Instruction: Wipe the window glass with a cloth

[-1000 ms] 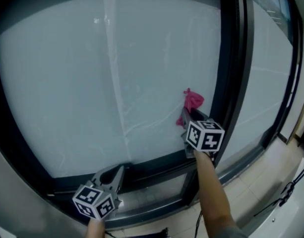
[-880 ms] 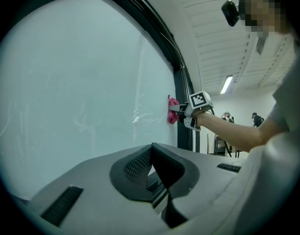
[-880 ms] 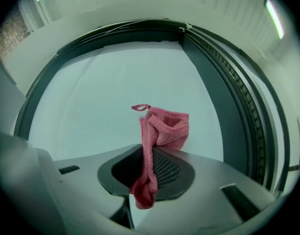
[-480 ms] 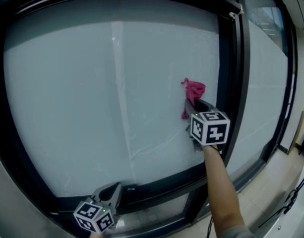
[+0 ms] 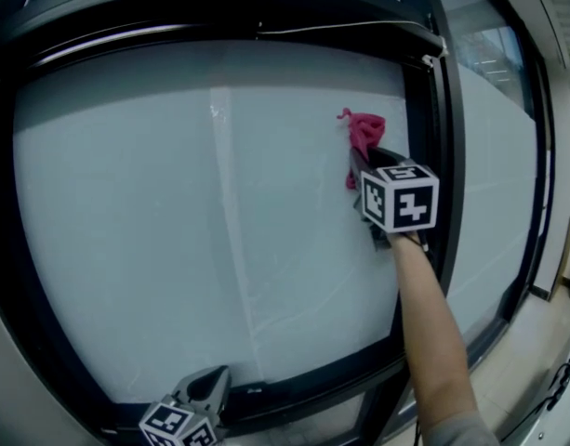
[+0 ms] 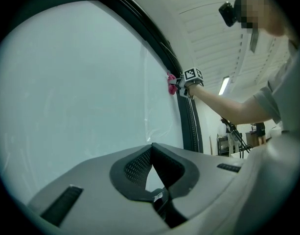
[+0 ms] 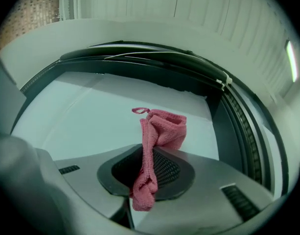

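Head view has the right tongs [image 5: 361, 161] clamped on the pink cloth [image 5: 365, 130] high on the window glass [image 5: 173, 221], just beside the dark frame [image 5: 424, 156], and the left tongs [image 5: 218, 377] closed on nothing down low; I'd press the wad flatter and overlap the strokes.

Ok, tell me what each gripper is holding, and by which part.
The right gripper is shut on the pink cloth, pinched across its middle; one end bunches past the tips, the other hangs behind. The left gripper is shut on nothing.
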The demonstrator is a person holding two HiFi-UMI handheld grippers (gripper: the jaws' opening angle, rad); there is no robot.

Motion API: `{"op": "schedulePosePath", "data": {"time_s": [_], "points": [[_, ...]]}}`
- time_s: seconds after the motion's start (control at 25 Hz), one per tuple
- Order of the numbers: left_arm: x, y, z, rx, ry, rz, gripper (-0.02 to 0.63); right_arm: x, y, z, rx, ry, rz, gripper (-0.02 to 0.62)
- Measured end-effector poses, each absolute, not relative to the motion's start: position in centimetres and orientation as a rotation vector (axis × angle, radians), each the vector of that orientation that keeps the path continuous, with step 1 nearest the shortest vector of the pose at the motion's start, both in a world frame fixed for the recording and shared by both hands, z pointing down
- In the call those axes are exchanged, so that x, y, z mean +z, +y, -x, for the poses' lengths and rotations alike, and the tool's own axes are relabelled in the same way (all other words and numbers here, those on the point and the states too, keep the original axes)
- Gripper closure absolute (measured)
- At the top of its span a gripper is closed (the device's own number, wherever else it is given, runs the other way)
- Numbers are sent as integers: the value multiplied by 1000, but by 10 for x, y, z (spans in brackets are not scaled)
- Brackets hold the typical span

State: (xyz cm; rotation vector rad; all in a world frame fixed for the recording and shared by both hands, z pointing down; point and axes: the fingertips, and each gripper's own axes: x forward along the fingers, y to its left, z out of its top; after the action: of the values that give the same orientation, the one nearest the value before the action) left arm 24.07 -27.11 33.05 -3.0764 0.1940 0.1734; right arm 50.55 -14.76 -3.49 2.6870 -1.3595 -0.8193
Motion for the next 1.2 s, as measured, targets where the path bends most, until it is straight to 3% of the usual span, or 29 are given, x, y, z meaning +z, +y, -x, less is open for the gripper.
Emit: {"op": "schedulePosePath", "data": {"time_s": [0.56,1.2], "points": [[265,-283,-241,250,222,3025,598,-141,-144,-497,-984,-1342,-2647,537],[260,-281,-239,252,190,3064,598,-155,-178,-442,-1067,-1341,-2434,538]]}}
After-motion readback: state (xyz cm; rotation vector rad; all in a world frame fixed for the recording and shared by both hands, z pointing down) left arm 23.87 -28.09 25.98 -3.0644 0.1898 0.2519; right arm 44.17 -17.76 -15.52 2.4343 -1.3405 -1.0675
